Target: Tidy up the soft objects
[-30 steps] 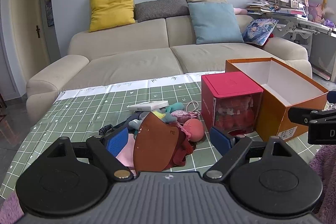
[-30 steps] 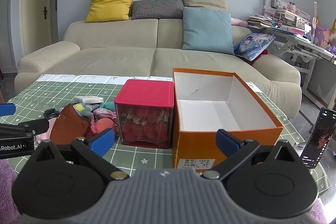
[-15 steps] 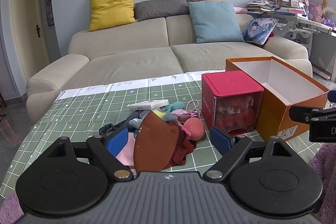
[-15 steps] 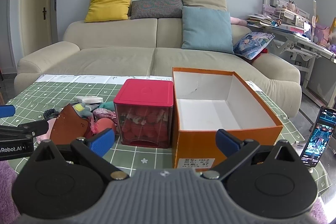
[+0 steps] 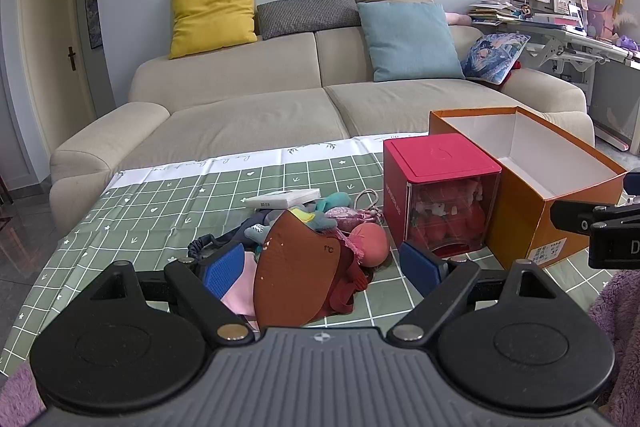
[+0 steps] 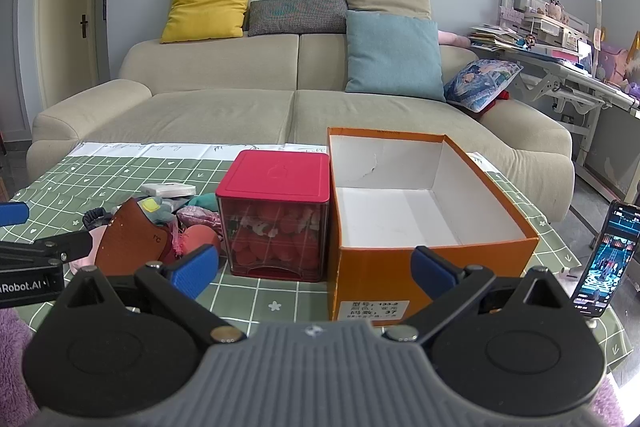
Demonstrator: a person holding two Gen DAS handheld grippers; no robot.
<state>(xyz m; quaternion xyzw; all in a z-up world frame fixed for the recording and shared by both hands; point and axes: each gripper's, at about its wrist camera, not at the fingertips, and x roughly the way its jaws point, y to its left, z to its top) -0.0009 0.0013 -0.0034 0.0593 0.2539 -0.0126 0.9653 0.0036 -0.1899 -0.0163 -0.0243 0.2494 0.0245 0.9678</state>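
A heap of soft objects (image 5: 304, 243) lies on the worktop (image 5: 160, 203), toward its left half and nearer the front edge than the sofa-side edge. On top leans a brown mask-like piece (image 5: 296, 267), tilted up on edge; under it sit a pink cloth (image 5: 240, 291), a dark red fabric (image 5: 348, 279), a round salmon-pink plush (image 5: 372, 239), a grey-blue plush with a yellow patch (image 5: 316, 219) and a teal soft toy (image 5: 332, 201). A dark elastic band (image 5: 200, 245) pokes out at the heap's left, and a flat white packet (image 5: 284, 199) rests at its far side.

Just right of the heap stands a red-lidded clear box (image 6: 276, 215) filled with red soft pieces. Touching or nearly touching its right side is an open orange cardboard box (image 6: 432, 259), white inside and empty, with a printed label on its front wall. A phone (image 6: 604, 259) stands propped near the worktop's right edge, screen lit.

The left gripper (image 5: 324, 267) hovers over the front edge with its blue pads spread wide around the near side of the heap, grasping nothing. The right gripper (image 6: 316, 271) is likewise released, its pads wide apart in front of the two boxes, holding nothing.

The worktop wears a green checked cloth. Beyond it stands a beige sofa (image 6: 280, 107) with yellow, grey, tan and blue cushions.
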